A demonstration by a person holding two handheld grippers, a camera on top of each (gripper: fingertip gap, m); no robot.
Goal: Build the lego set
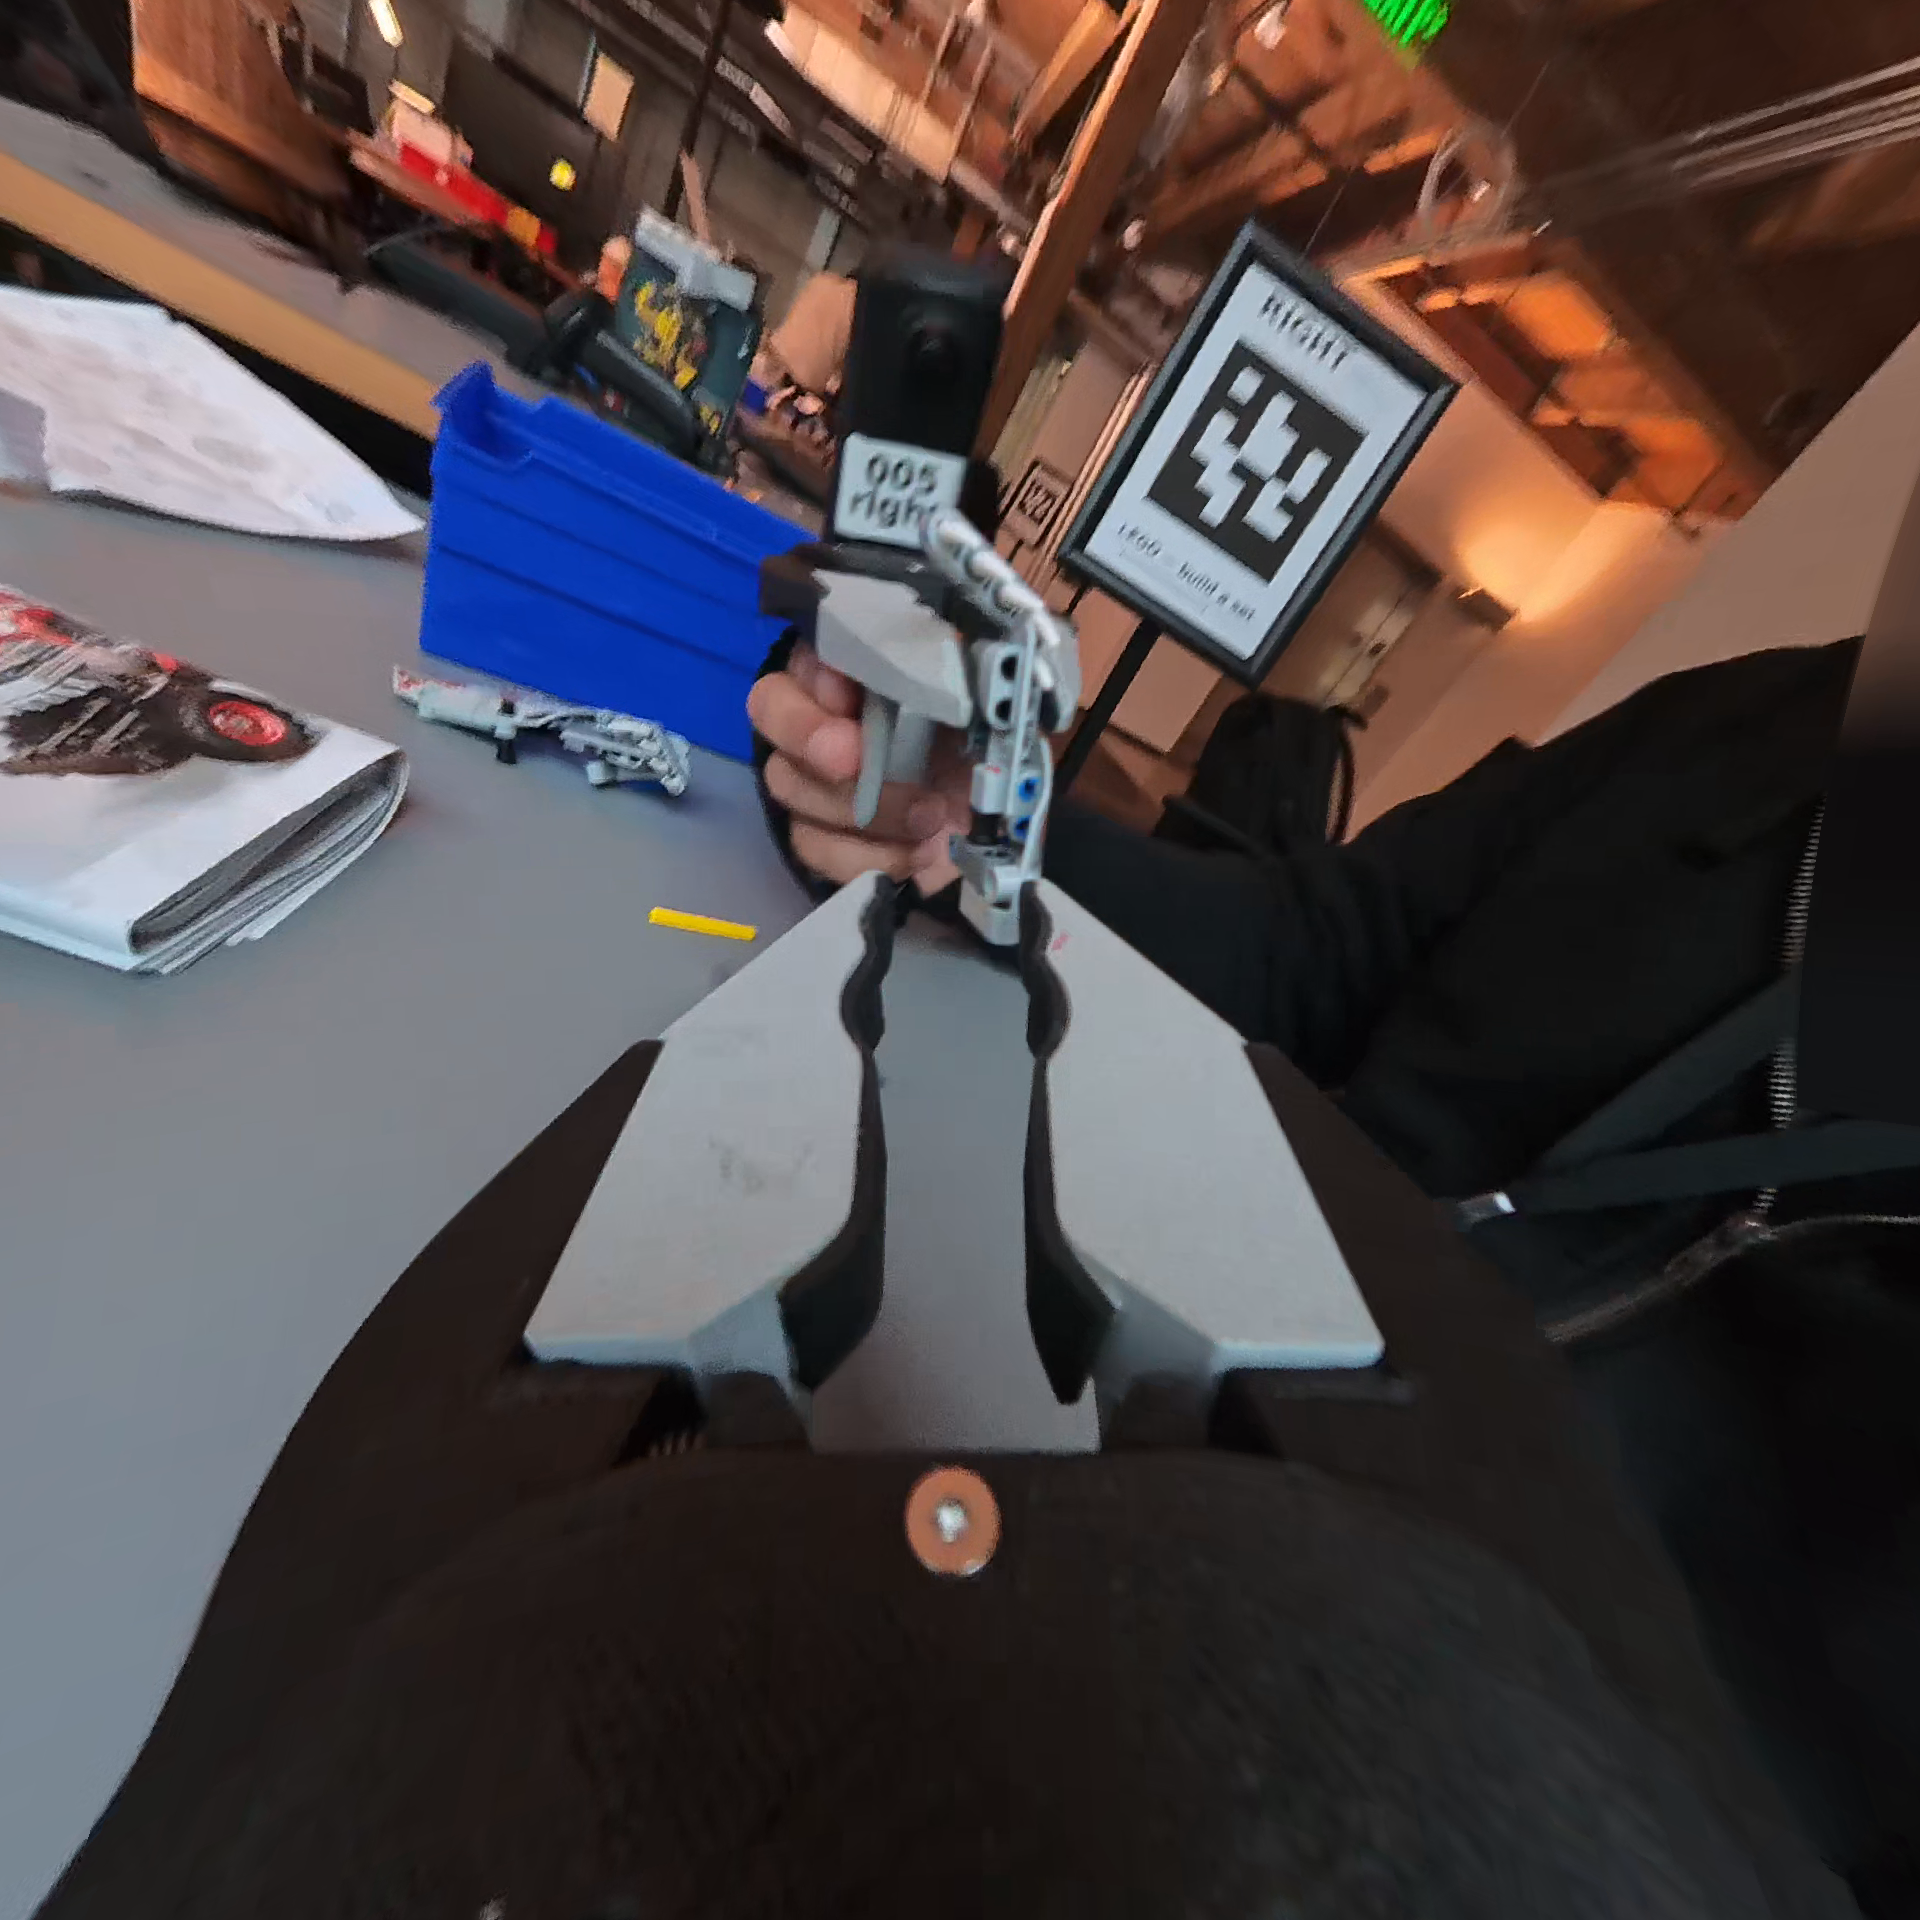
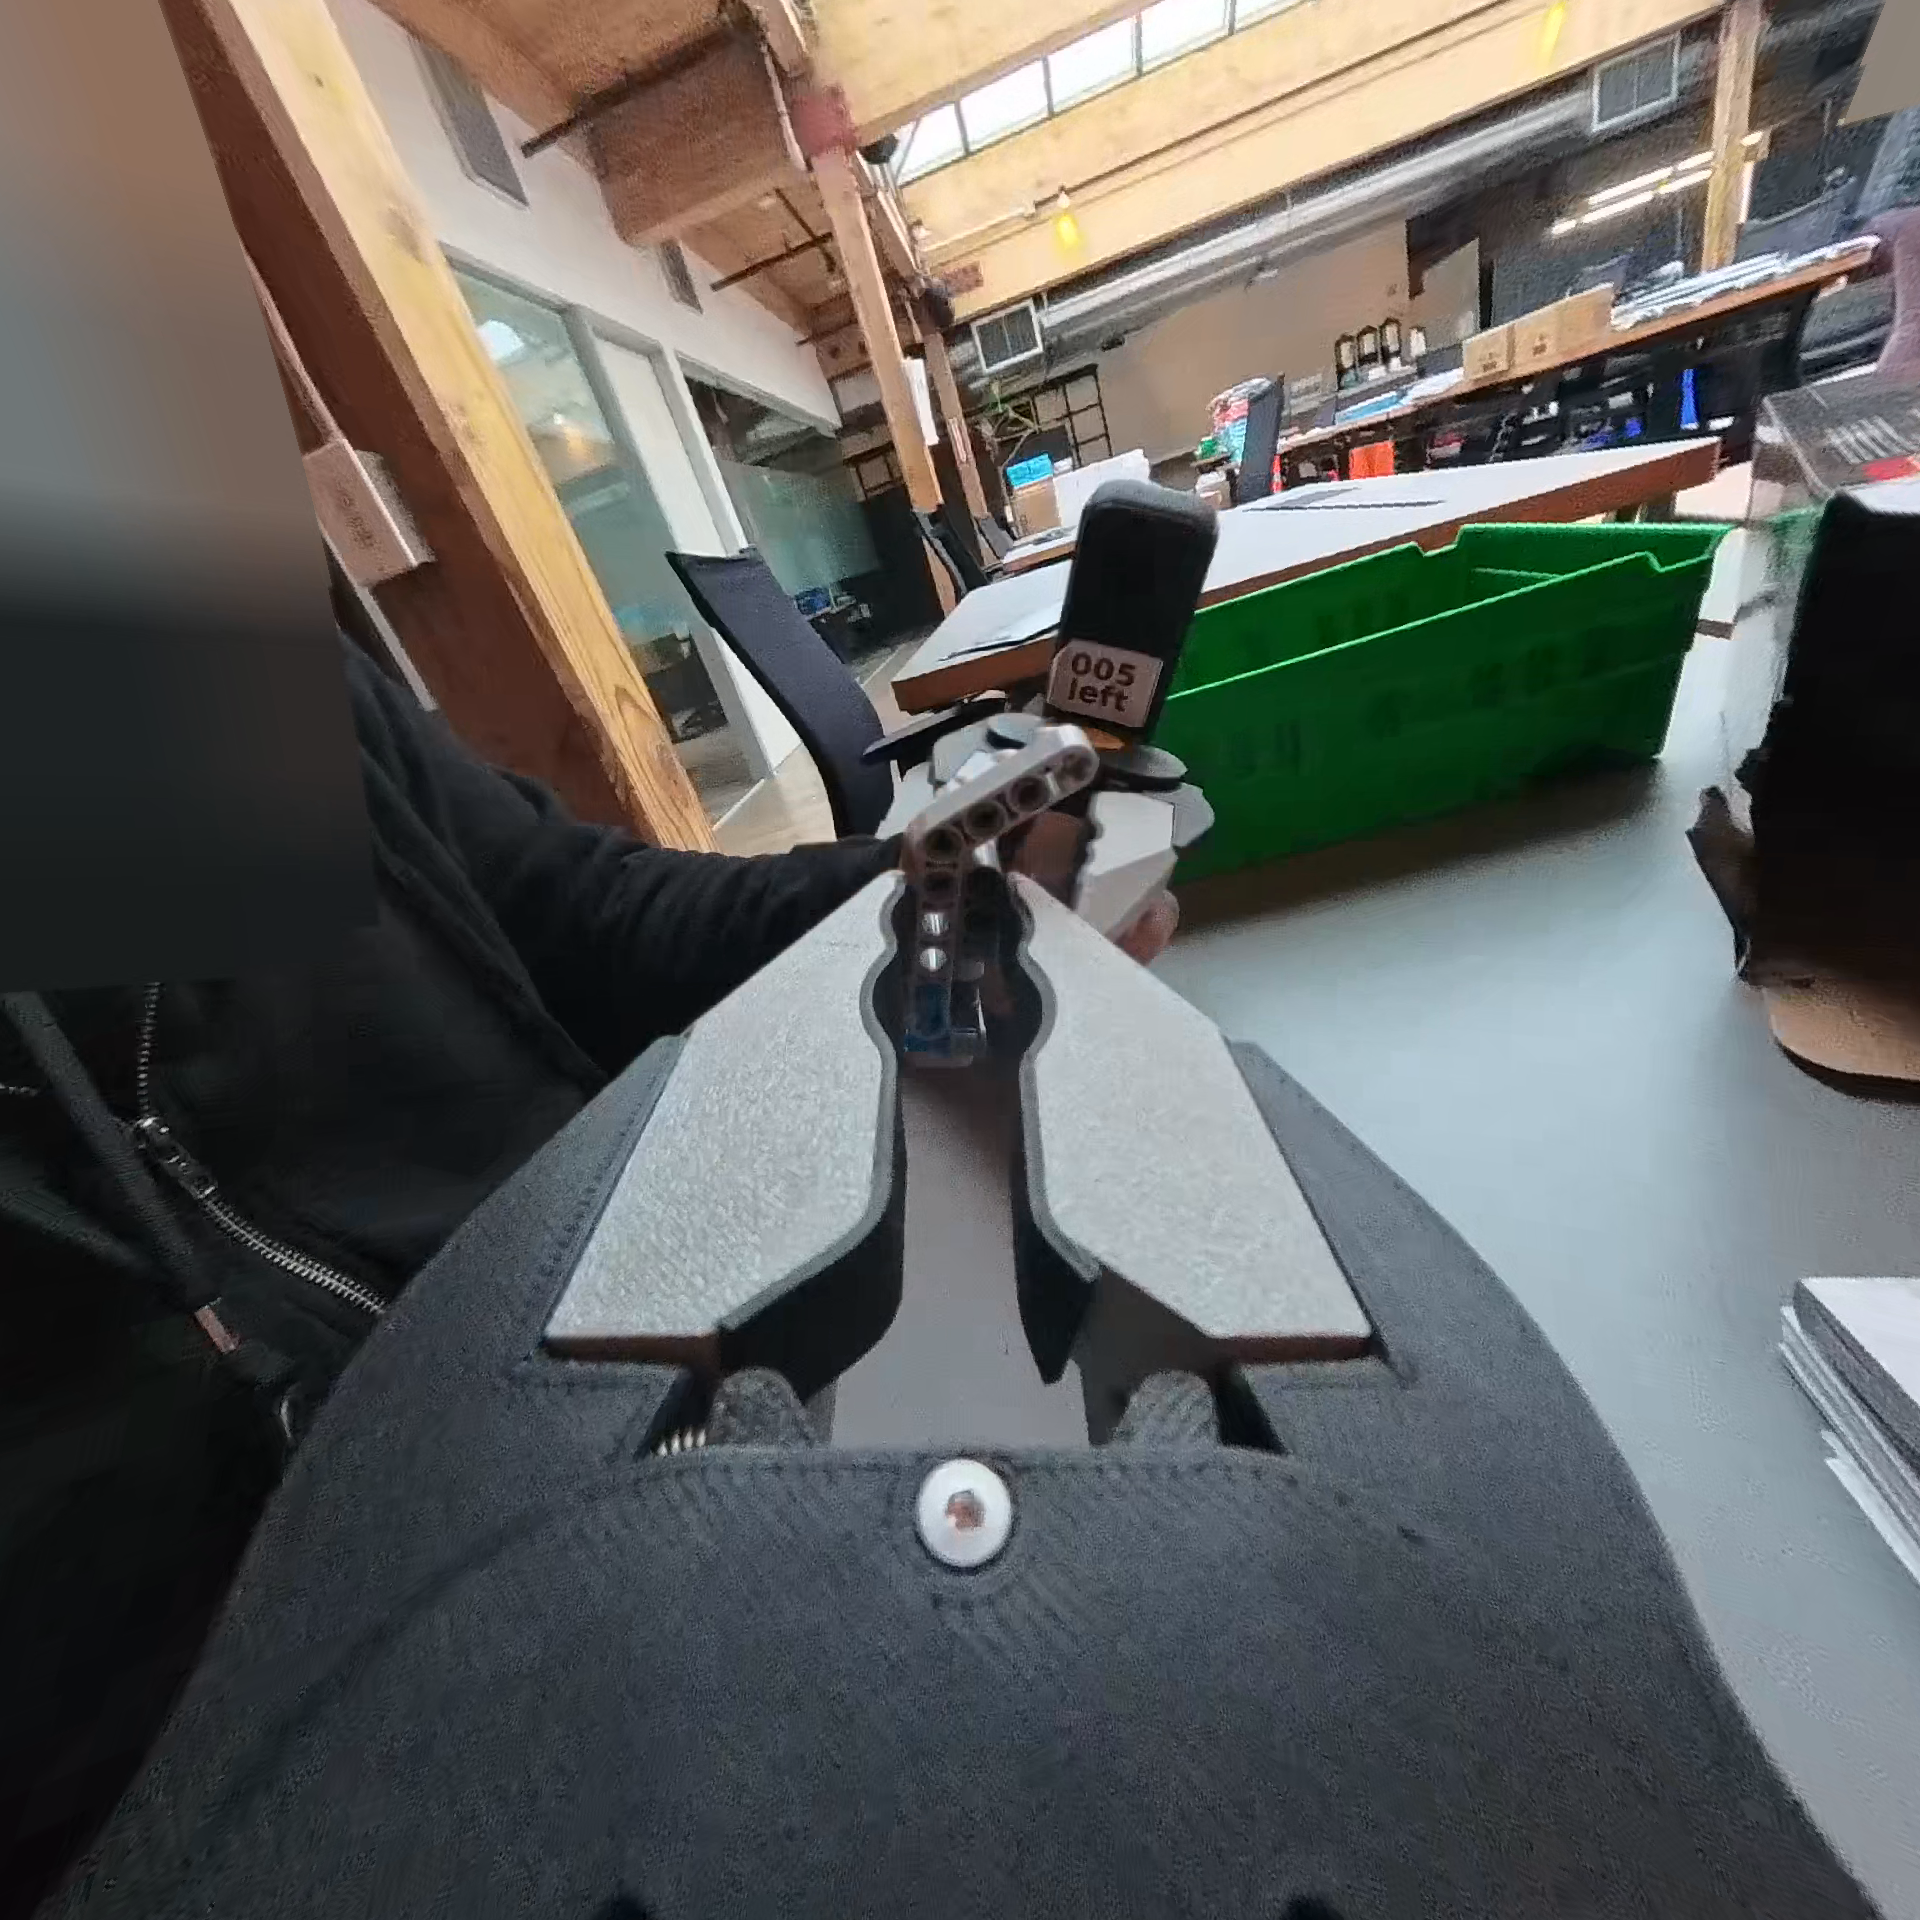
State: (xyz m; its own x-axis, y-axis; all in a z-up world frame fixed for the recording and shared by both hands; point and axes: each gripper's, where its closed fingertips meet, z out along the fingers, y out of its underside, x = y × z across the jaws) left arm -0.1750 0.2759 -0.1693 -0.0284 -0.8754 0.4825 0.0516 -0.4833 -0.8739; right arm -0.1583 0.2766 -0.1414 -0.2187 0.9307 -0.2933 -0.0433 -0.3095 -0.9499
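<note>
A grey Lego beam assembly [image 2: 940, 935] with blue pins sits between the fingertips of my right gripper [image 2: 954, 904], which is shut on it and holds it above the grey table [image 2: 1455, 1039]. Its angled upper beam reaches toward my left gripper [image 2: 1060, 821] beyond. In the left wrist view the same assembly [image 1: 1000, 769] hangs in front of the right gripper [image 1: 977, 665]. Its lower end is at the tips of my left gripper [image 1: 956, 904], beside the right-hand fingertip [image 1: 1034, 935]. The left jaws stand apart with table showing between them.
A blue bin [image 1: 582, 582], a second small grey Lego assembly [image 1: 561, 727], a yellow rod [image 1: 701, 923], an instruction booklet [image 1: 177, 790] and a loose sheet [image 1: 156, 416] lie on the table. A framed marker sign [image 1: 1257, 457] and a green bin [image 2: 1455, 665] stand nearby. A person in black [image 2: 468, 935] sits close.
</note>
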